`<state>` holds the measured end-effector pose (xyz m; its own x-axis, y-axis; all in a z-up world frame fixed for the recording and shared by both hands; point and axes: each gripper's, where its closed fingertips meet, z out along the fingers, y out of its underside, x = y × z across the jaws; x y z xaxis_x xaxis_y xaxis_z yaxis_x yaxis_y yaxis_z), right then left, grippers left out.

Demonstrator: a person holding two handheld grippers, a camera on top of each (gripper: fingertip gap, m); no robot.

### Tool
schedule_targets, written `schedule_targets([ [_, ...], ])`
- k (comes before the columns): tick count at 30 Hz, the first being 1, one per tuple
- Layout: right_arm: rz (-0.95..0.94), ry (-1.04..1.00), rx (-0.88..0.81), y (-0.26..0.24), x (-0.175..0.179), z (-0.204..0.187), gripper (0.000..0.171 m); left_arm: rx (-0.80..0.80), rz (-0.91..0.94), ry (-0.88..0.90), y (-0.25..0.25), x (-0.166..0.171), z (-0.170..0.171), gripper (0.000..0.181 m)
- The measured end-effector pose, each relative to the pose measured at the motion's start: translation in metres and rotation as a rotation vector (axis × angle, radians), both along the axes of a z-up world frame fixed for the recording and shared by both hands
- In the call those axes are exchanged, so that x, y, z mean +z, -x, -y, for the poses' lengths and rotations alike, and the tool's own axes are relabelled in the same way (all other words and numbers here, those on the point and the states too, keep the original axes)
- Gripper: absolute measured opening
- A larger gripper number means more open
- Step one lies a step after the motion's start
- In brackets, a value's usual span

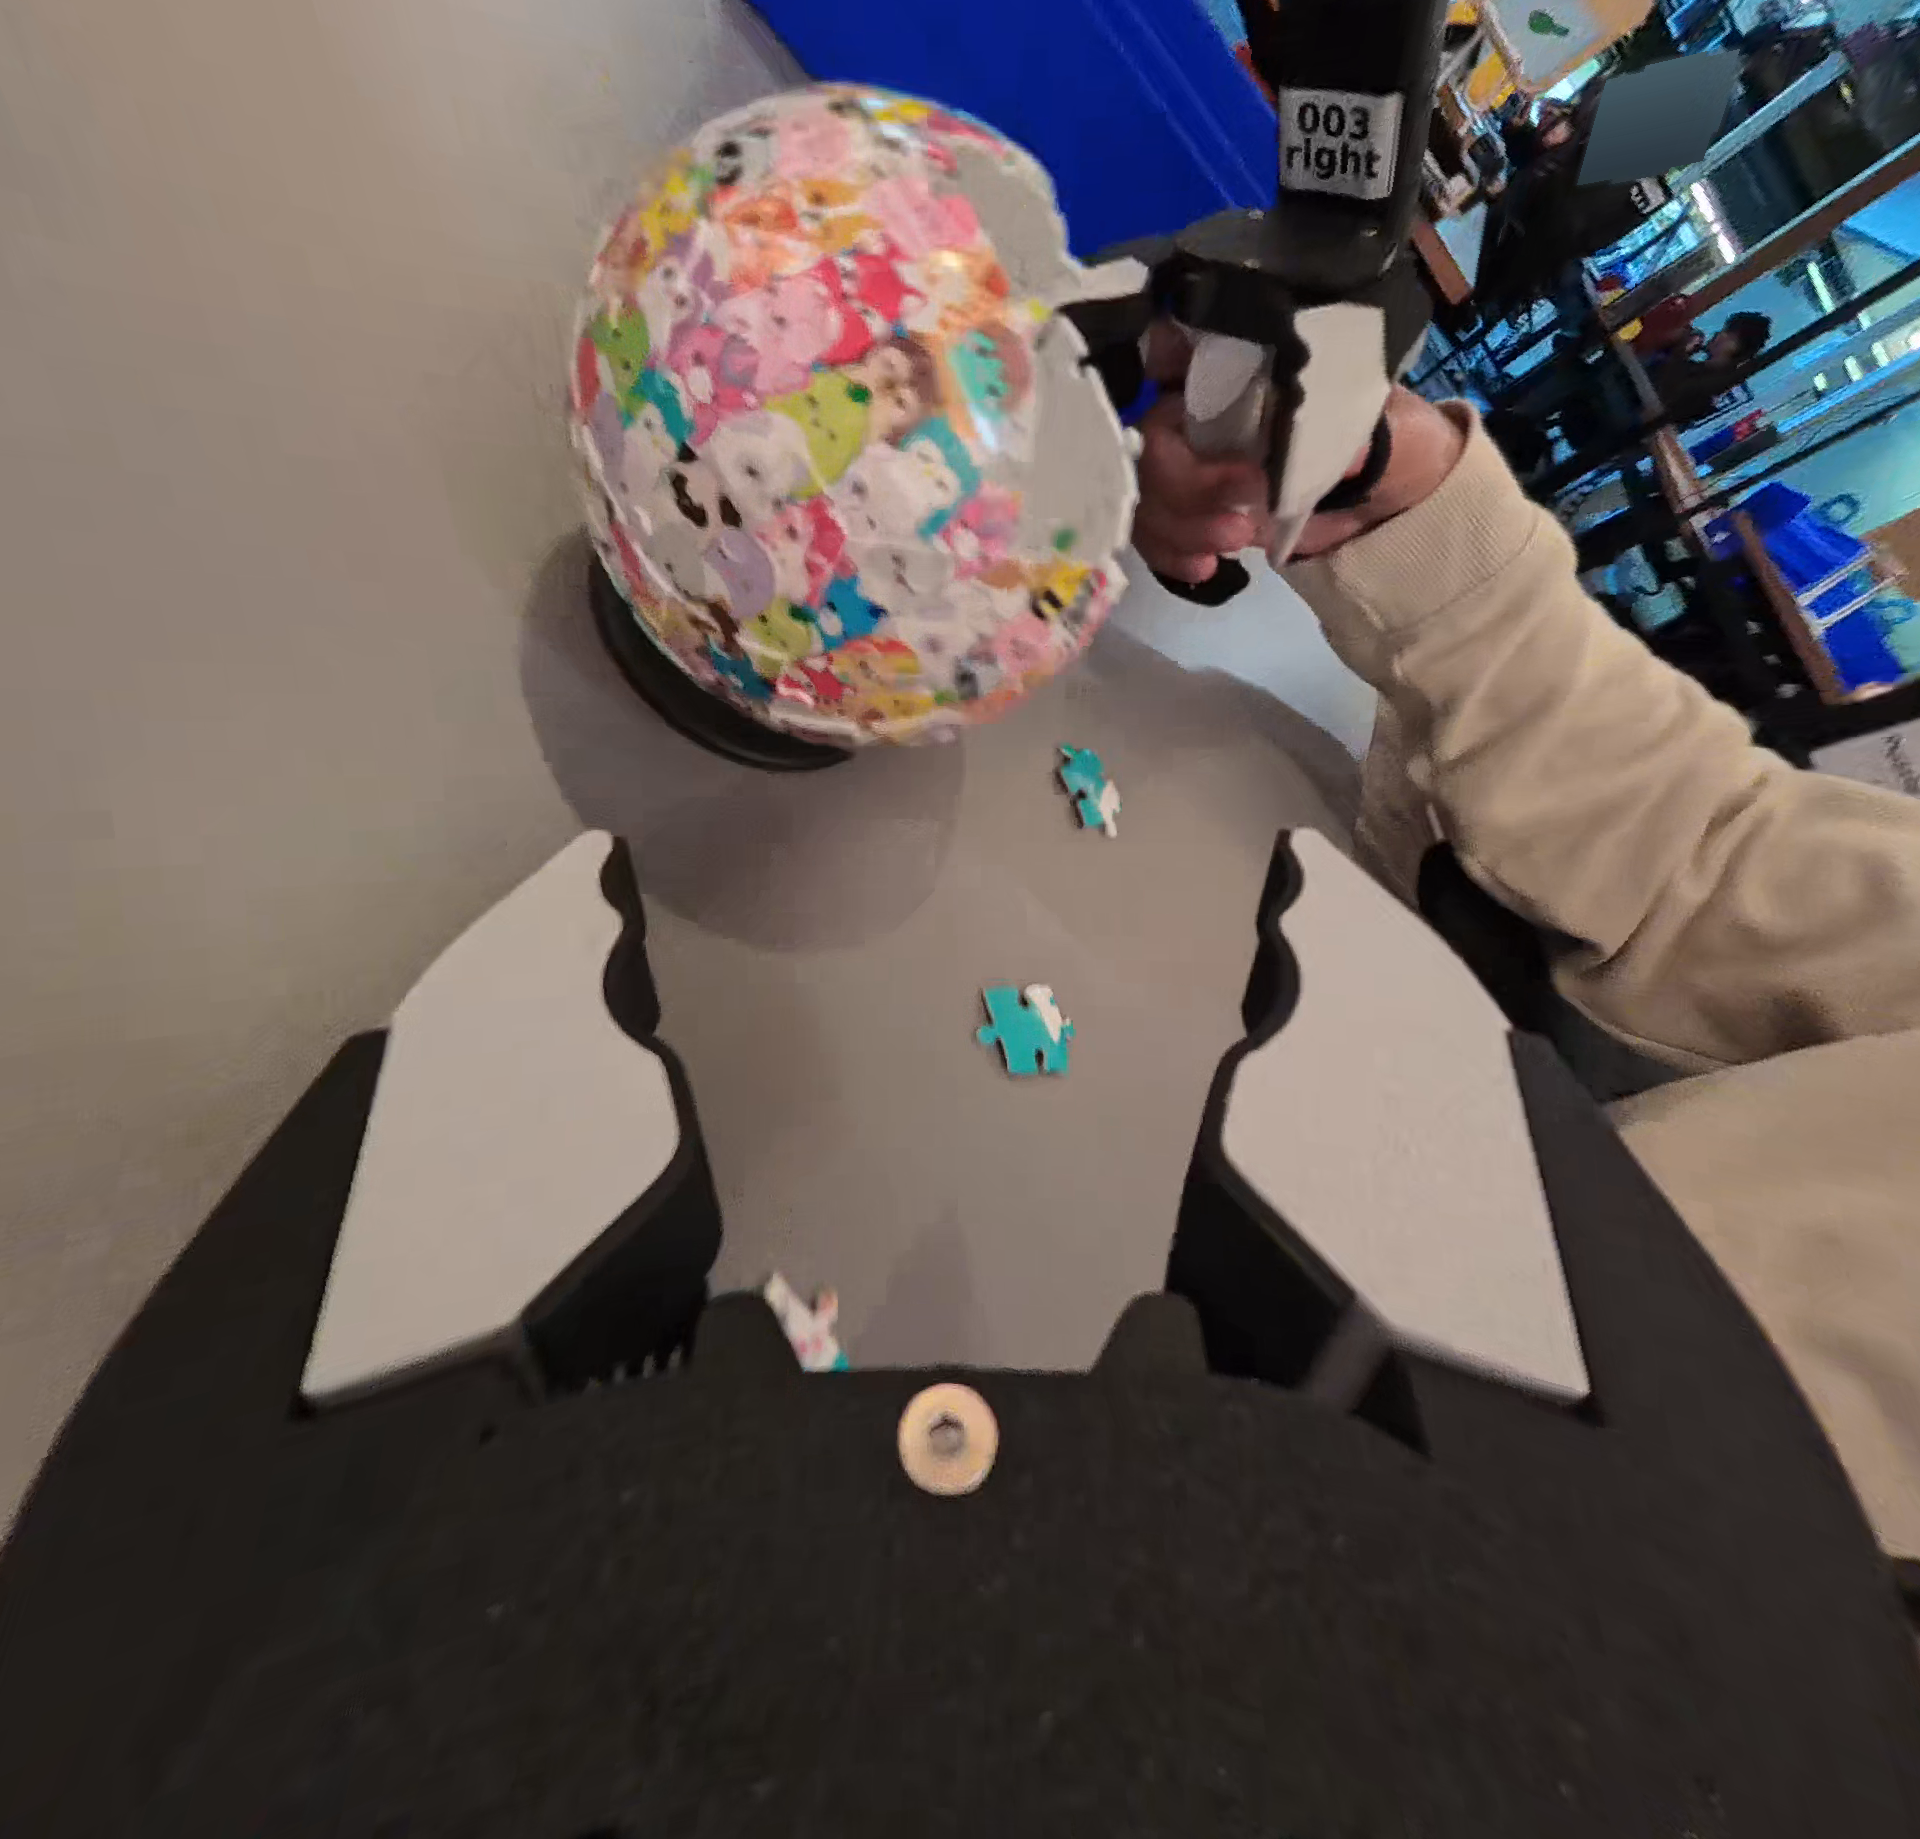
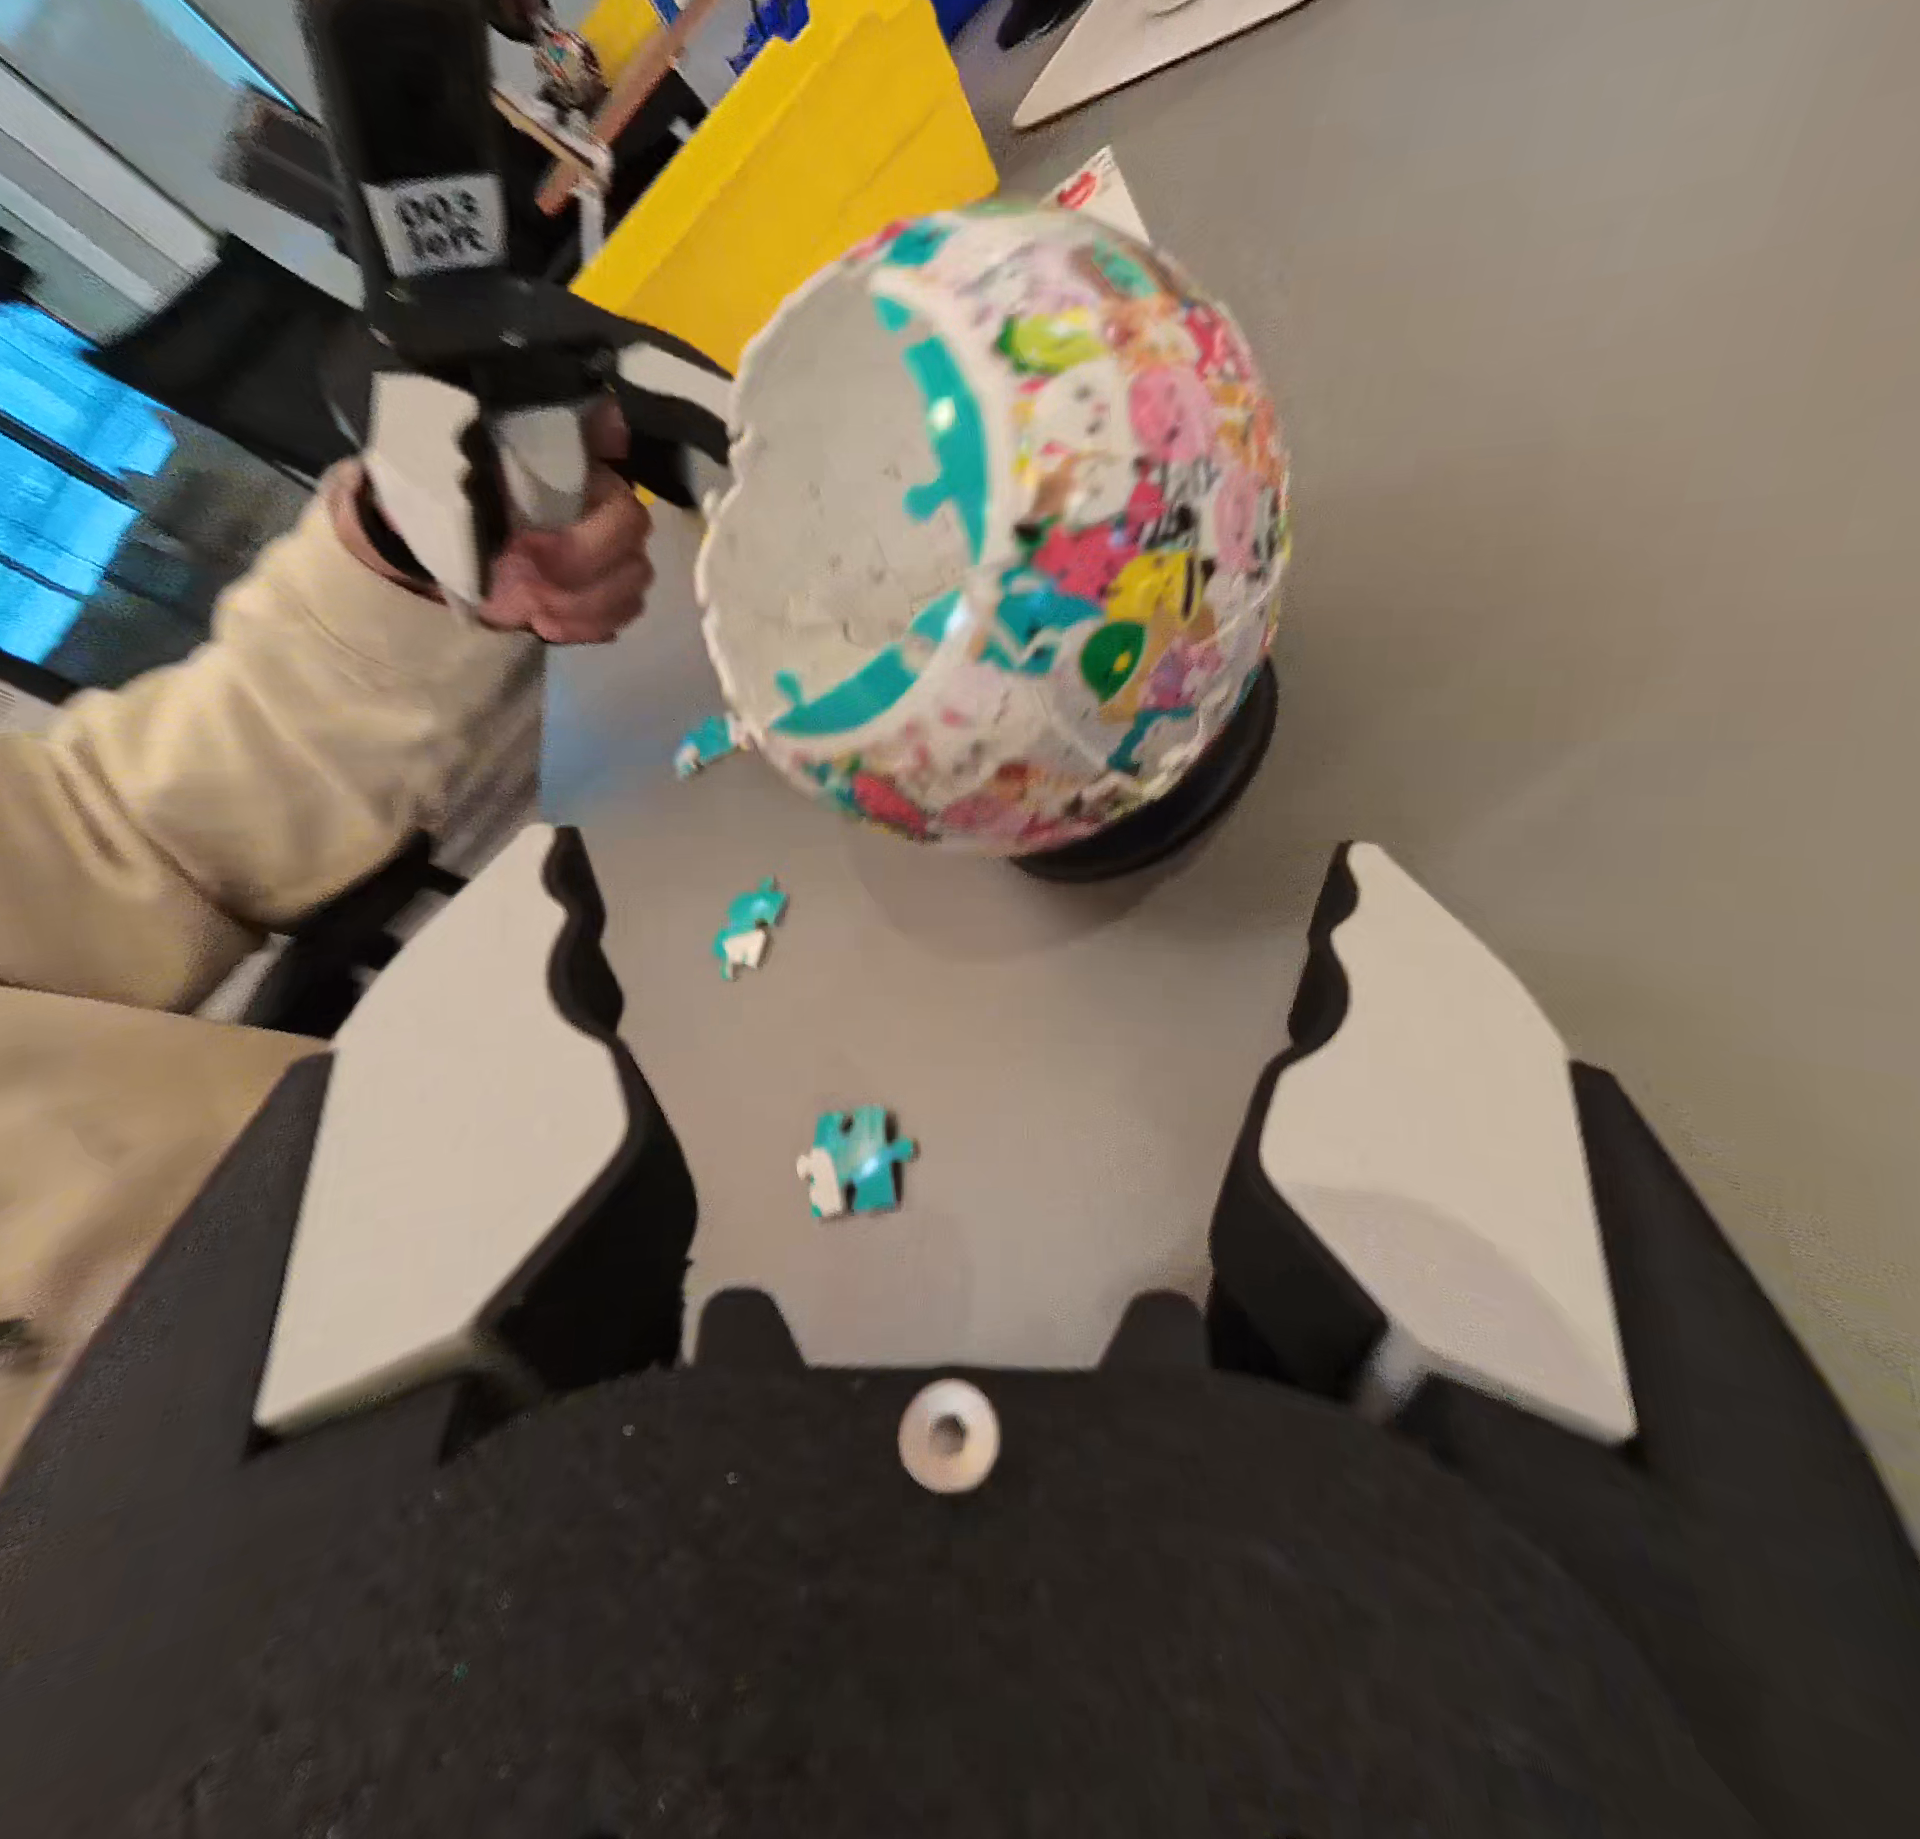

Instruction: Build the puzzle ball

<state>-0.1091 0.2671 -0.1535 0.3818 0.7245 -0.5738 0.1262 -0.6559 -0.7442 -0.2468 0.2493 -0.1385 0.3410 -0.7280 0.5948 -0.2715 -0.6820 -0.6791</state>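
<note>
One puzzle ball [image 2: 997, 532] sits tilted on its black stand [image 2: 1174, 813] on the grey desk [image 2: 1558, 542], its unfinished opening turned toward the person, probably for easy reach. Two hand-held grippers hover near it, left hand-held gripper [image 1: 951, 958] and right hand-held gripper [image 2: 956, 958], both spread wide and empty. Three loose teal pieces, nearest piece [image 2: 857, 1161], middle piece [image 2: 748, 925] and far piece [image 2: 707, 745], wait on the desk before the ball.

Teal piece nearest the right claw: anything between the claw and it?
Nothing visible. The teal piece lies flat on bare grey table between the open right claw's fingers; the puzzle ball sits beyond it.
</note>
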Motion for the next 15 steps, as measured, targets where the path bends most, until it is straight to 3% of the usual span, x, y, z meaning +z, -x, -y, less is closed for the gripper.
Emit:
schedule_targets([
  [7, -0.124, 0.164, 0.174, 0.036, 0.002, -0.010, 0.132, -0.041, 0.080, 0.146, -0.050, -0.003, -0.034, 0.117],
  [9, -0.142, 0.171, 0.167, 0.040, 0.005, -0.016, 0.136, -0.023, 0.098, 0.169, -0.055, 0.000, -0.038, 0.124],
  [15, -0.202, 0.077, 0.079, 0.044, 0.025, -0.041, 0.140, 0.042, 0.086, 0.070, -0.057, 0.007, -0.054, 0.120],
])
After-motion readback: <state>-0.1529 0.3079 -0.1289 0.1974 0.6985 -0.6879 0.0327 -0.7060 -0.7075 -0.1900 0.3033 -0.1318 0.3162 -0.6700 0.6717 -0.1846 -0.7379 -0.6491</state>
